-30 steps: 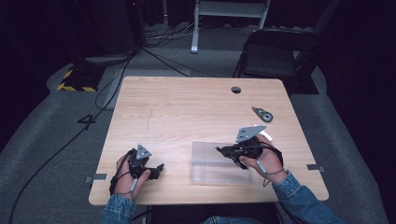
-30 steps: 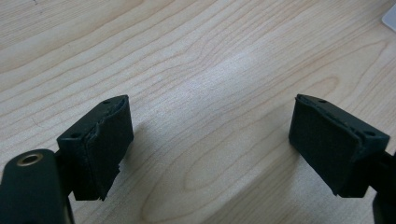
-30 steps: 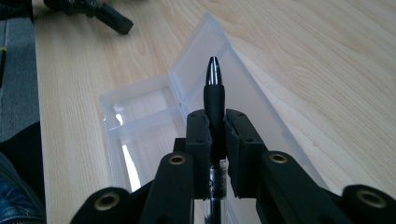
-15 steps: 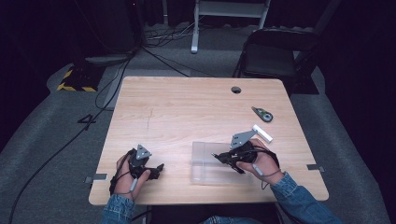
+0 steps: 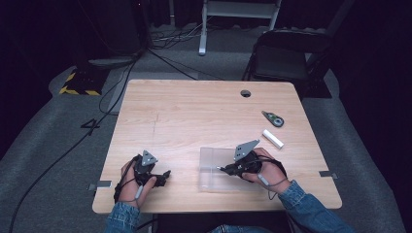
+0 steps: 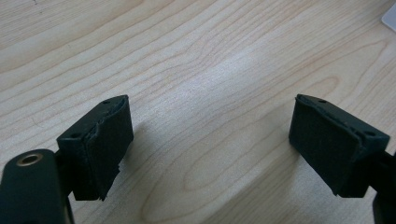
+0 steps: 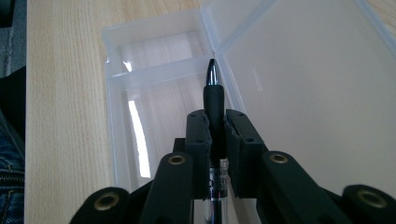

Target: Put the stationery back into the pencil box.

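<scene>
The right gripper (image 7: 215,121) pinches a black pen (image 7: 214,100) between its jaws, the pads pressed against the barrel on both sides. The pen's silver tip juts out ahead of the jaws and hangs over a clear plastic case (image 7: 154,84) that lies open on the wooden surface (image 7: 65,93). In the right gripper view the tip sits right at the point where the case's shallow tray meets its flat, opened lid (image 7: 308,88); whether the tip touches the plastic cannot be told.

In the high view the right gripper (image 5: 228,169) lies over the right half of the case (image 5: 211,170), with the pen (image 5: 219,168) pointing leftward across it. The case rests near the front edge of the surface (image 5: 194,111), on the person's side.

The left gripper (image 6: 210,140) has its jaws spread wide, with bare wood grain between the pads and nothing held. In the high view it (image 5: 163,174) rests low on the surface, well to the left of the case.

To the right of the case and farther back lies a white cylinder (image 5: 272,138), and beyond that a small grey-green correction-tape dispenser (image 5: 272,118). Both are apart from the case.
</scene>
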{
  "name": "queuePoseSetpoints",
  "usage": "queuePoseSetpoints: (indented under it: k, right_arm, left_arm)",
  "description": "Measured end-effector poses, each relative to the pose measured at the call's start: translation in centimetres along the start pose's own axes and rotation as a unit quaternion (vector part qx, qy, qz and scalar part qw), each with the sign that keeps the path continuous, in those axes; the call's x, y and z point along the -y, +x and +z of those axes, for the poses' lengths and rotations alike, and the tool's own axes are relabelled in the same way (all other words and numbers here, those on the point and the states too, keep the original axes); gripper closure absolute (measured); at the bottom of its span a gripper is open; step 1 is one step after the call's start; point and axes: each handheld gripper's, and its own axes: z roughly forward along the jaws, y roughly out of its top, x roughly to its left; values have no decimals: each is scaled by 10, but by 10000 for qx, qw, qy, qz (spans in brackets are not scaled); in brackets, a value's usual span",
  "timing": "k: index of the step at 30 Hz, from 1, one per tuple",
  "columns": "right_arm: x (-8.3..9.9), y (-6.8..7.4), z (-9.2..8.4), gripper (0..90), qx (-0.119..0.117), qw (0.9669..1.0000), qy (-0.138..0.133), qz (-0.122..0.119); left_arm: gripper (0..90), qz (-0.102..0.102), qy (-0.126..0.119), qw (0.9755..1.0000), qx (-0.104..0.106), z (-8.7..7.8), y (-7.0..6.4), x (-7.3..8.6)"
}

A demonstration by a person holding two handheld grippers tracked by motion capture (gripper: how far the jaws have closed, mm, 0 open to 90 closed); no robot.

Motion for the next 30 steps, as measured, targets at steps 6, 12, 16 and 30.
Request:
queuePoseSetpoints:
  k: [6, 12, 16, 30]
  right_arm:
    - [2, 0, 6, 801, -98, 9999, 112, 61]
    - [3, 2, 11, 741, -100, 9997, 207, 62]
    - [3, 3, 8, 724, -113, 9998, 174, 70]
    - [7, 15, -16, 824, -187, 9970, 735, 162]
  left_arm:
    - [141, 10, 2, 10000, -10, 0, 0, 0]
    - [141, -6, -3, 10000, 0, 0, 0, 0]
    - [141, 9, 2, 10000, -10, 0, 0, 0]
    - [141, 12, 3, 10000, -10, 0, 0, 0]
